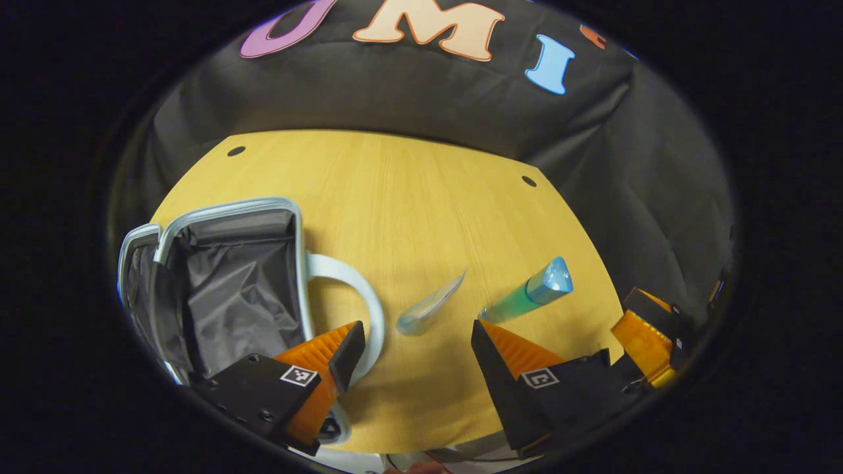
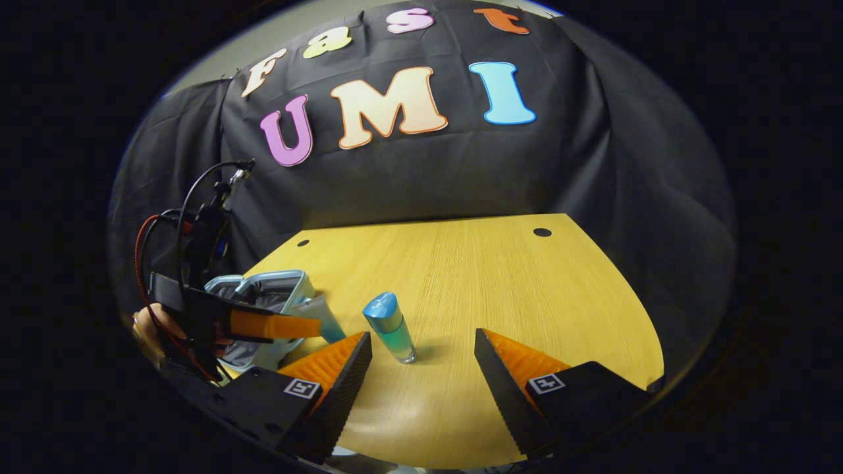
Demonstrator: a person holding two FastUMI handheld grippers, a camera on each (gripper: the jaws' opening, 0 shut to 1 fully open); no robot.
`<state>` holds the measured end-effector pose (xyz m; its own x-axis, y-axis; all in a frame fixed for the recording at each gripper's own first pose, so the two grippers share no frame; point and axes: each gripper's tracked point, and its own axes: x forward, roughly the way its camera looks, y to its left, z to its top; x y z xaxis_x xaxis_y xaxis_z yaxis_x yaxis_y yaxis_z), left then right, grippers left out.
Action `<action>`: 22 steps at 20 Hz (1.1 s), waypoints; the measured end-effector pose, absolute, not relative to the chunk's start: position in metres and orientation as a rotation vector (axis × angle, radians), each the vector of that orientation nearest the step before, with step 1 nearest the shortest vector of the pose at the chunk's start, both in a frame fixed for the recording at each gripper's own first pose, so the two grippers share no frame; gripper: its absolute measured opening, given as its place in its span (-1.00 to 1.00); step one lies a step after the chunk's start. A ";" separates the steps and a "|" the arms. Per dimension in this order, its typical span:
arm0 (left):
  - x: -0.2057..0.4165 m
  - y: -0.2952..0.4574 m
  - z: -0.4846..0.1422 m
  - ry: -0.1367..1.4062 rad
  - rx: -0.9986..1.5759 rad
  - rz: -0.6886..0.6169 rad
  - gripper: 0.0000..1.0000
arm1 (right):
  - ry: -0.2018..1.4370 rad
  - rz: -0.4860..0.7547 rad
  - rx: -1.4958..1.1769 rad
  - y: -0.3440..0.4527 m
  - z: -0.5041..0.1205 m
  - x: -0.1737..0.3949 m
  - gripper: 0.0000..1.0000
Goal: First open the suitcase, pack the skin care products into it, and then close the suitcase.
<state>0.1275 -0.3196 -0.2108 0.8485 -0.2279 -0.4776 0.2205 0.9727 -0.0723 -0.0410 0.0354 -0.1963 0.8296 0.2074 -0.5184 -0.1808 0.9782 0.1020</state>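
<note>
The suitcase is lying open at the left of the frame, while the blue-capped bottle is standing upright on the surface. The right gripper is hanging wide open and empty, the bottle sitting just ahead between its fingers, its long axis vertical. The left gripper, also open, is hovering above a flat tube by the suitcase.

On the table, the tube lies between suitcase (open) and, seemingly upright, the bottle.
</note>
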 end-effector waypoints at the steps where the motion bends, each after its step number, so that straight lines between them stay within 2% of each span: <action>1: 0.132 -0.323 -0.213 0.489 -0.010 -0.235 0.92 | 0.562 0.212 0.040 0.035 -0.199 -0.042 0.97; 4: 0.143 -0.331 -0.221 0.465 -0.006 -0.223 0.90 | 0.578 0.228 0.023 0.031 -0.206 -0.046 0.92; 6: 0.146 -0.331 -0.230 0.473 -0.009 -0.199 0.78 | 0.584 0.235 0.019 0.029 -0.211 -0.045 0.90; 7: 0.149 -0.329 -0.238 0.486 -0.002 -0.182 0.62 | 0.588 0.239 0.022 0.028 -0.214 -0.045 0.97; 9: 0.155 -0.327 -0.245 0.481 -0.001 -0.147 0.39 | 0.590 0.247 0.029 0.029 -0.217 -0.045 0.92; 11: 0.160 -0.328 -0.251 0.484 -0.010 -0.135 0.03 | 0.593 0.250 0.022 0.028 -0.220 -0.045 0.92; 12: 0.162 -0.330 -0.252 0.490 -0.018 -0.138 -0.22 | 0.596 0.252 0.019 0.026 -0.222 -0.047 0.92; 13: 0.163 -0.331 -0.254 0.486 -0.006 -0.138 -0.24 | 0.597 0.254 0.018 0.026 -0.223 -0.047 0.97; 16: 0.166 -0.331 -0.253 0.477 0.016 -0.138 -0.52 | 0.600 0.263 0.018 0.028 -0.226 -0.047 0.92; 21: 0.158 -0.340 -0.233 0.438 -0.021 -0.192 -0.62 | 0.595 0.313 0.002 0.046 -0.239 -0.039 0.92; 22: 0.160 -0.334 -0.224 0.415 -0.016 -0.173 -0.62 | 0.599 0.331 -0.002 0.053 -0.245 -0.036 0.97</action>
<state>0.1598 -0.3343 -0.2241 0.9008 -0.1700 -0.3996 0.1635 0.9852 -0.0506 -0.0358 0.0528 -0.2452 0.7751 0.3050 -0.5533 -0.3061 0.9474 0.0935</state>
